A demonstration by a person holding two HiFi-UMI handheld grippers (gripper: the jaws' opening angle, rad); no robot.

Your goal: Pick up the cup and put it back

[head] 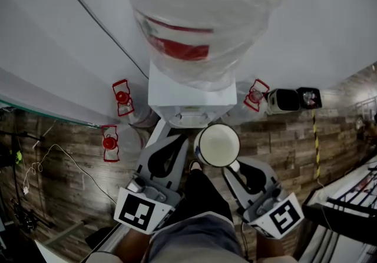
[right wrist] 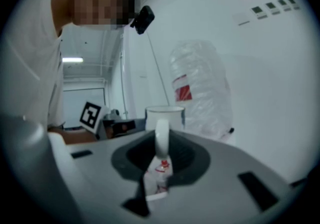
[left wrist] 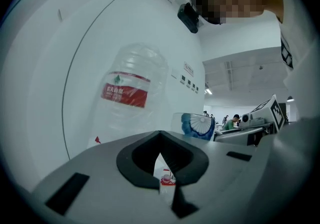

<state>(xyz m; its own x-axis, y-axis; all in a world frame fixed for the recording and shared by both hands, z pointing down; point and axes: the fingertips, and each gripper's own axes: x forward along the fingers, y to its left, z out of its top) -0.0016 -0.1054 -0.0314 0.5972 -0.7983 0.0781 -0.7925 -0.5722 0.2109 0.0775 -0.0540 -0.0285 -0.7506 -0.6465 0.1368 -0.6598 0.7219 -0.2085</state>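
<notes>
1. Head view: the white cup (head: 217,145) hangs in the air just in front of the water dispenser (head: 188,100), above the wooden floor (head: 76,156). Its mouth faces up at the camera, so its long axis stands upright, and its handle points back toward the person. The right gripper (head: 234,166) holds it by that handle alone. With so little gripped, the cup could swing about the handle and tilt, or slip and drop to the floor.
2. Left gripper view: the left gripper (left wrist: 160,135) carries nothing, and its jaw tips seem to meet, though the dim edge makes that uncertain. The cup's blue-patterned wall (left wrist: 197,125) shows close on the right, so a sideways drift could knock it.
3. Right gripper view: the right gripper (right wrist: 161,140) has its jaws set narrow, pinching the handle (right wrist: 161,135), an upright loop. The cup's rim beyond looks level. Touching the cup down off-level by the dispenser would likely twist the handle out of the pads.
</notes>
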